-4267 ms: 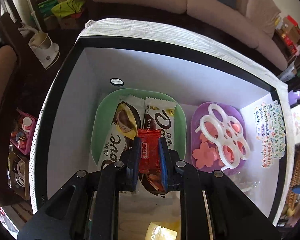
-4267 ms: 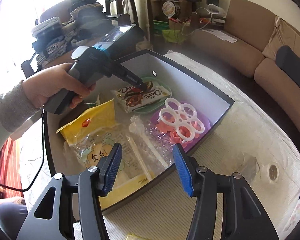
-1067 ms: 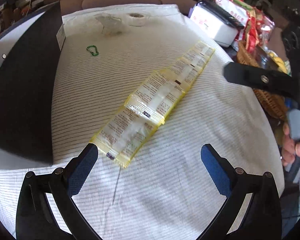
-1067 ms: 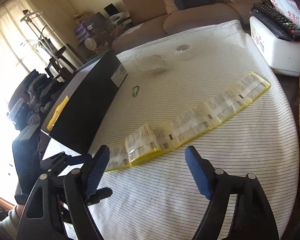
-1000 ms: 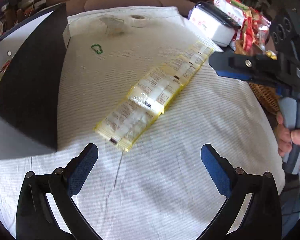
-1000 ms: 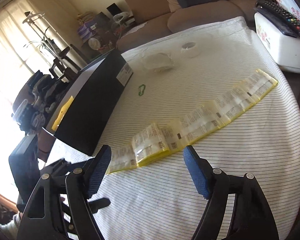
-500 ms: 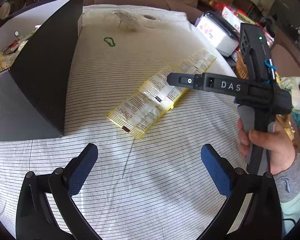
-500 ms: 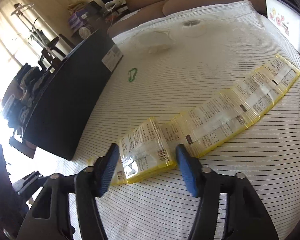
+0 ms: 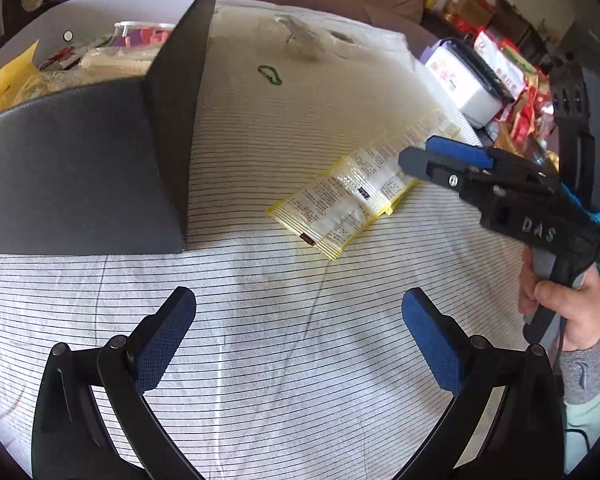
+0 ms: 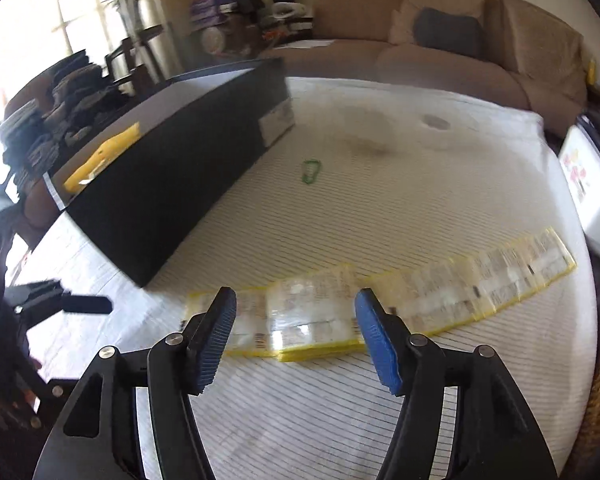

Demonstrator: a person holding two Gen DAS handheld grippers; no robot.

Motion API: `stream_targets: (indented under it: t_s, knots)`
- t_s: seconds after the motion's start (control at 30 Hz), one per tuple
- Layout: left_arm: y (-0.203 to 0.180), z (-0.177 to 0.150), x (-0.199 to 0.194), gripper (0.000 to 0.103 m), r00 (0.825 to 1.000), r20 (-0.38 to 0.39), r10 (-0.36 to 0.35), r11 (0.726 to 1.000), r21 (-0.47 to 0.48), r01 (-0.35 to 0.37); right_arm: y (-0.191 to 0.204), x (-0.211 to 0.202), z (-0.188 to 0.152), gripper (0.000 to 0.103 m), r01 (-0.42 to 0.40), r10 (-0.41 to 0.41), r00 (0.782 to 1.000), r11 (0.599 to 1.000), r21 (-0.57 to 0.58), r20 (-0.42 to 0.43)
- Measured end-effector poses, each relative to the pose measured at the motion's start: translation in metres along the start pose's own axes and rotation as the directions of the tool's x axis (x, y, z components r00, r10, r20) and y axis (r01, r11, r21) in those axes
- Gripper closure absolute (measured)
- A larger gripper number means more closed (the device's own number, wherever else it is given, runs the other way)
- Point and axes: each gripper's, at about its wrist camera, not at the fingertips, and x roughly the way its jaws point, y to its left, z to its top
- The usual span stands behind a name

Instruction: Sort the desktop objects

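**Right gripper lined up on the sachet strip beside the box**

Left wrist view: the left gripper (image 9: 296, 332) is held wide open over bare striped cloth (image 9: 260, 380), nothing between its pads; it is kept back from the box (image 9: 84, 176), probably to leave the work to the other hand. The strip (image 9: 352, 196) of yellow-edged sachets lies flat on the cloth to the right of the box, well clear of its wall; its near end is folded over itself. The right gripper (image 9: 428, 156), held by a hand (image 9: 560, 312), is seen side-on above the strip's middle; its gap cannot be judged from here. A green clip (image 9: 270, 74) lies beyond the box's far corner; packets already show inside the box, so it is judged to be the sorting bin.

Right wrist view: the right gripper (image 10: 296, 336) points down at the folded part of the strip (image 10: 316, 320); its jaws are opening, the fold framed between the pads but not pressed; nothing is held. The fold is likely chosen because its doubled thickness offers a raised edge. The box (image 10: 172, 184) stands left of the strip.
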Motion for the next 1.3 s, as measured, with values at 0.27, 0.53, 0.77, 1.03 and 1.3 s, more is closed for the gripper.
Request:
stream_targets:
  t_s: [0.27, 0.53, 0.77, 1.03, 1.3]
  knots:
    - [0.009, -0.010, -0.048, 0.000, 0.997, 0.027, -0.069, 0.996, 0.066, 0.067, 0.032, 0.024, -0.017, 0.051, -0.134, 0.113, 0.985, 0.977, -0.166, -0.129]
    - [0.034, -0.005, -0.045, 0.000, 0.991, 0.001, -0.134, 0.990, -0.042, 0.134, 0.065, 0.049, -0.037, 0.053, 0.006, -0.072, 0.985, 0.921, -0.389, -0.156]
    - [0.020, -0.004, -0.048, 0.000, 0.991, 0.012, -0.131, 0.991, -0.006, 0.131, 0.078, 0.068, -0.026, 0.084, 0.055, -0.090, 0.993, 0.922, -0.383, -0.074]
    - [0.010, 0.002, -0.042, 0.000, 0.991, 0.002, -0.133, 0.991, 0.007, 0.132, 0.007, 0.017, 0.014, 0.093, 0.031, -0.029, 0.996, 0.999, -0.029, 0.081]
    - [-0.033, 0.022, -0.016, 0.000, 0.993, -0.018, -0.115, 0.990, 0.073, 0.116, -0.082, -0.029, 0.025, 0.089, 0.034, -0.070, 0.985, 0.975, 0.219, 0.158]
